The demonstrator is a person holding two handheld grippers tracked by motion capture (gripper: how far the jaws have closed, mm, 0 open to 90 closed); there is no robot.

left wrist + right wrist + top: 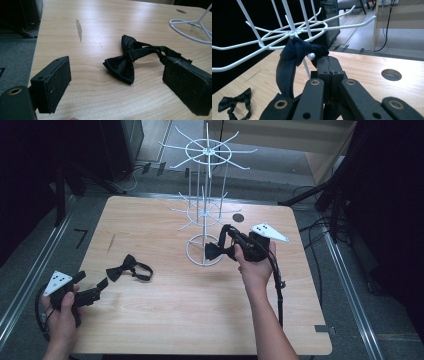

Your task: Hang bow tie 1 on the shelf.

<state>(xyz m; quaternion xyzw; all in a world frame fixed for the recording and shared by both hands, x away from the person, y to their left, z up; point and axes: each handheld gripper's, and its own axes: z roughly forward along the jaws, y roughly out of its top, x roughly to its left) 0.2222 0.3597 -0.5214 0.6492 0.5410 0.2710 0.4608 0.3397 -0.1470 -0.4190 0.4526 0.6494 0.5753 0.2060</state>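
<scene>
A black bow tie (128,267) (124,65) lies flat on the wooden table (165,315), its strap trailing to the right. My left gripper (92,281) (119,75) rests at the table's near left corner, open, with the tie just ahead of its pads (53,83). My right gripper (231,249) (329,61) is shut on a second dark bow tie (215,251) (298,50), held up beside the white wire rack (205,195) (287,32). That tie's bow sits against a ball-tipped hook (311,56), and its strap (284,77) hangs in a loop below.
The rack's round wire base (192,255) (185,25) stands mid-table, with two tiers of radiating hooks above. A round cable hole (238,217) (391,74) is in the far right of the tabletop. Dark equipment and cables surround the table.
</scene>
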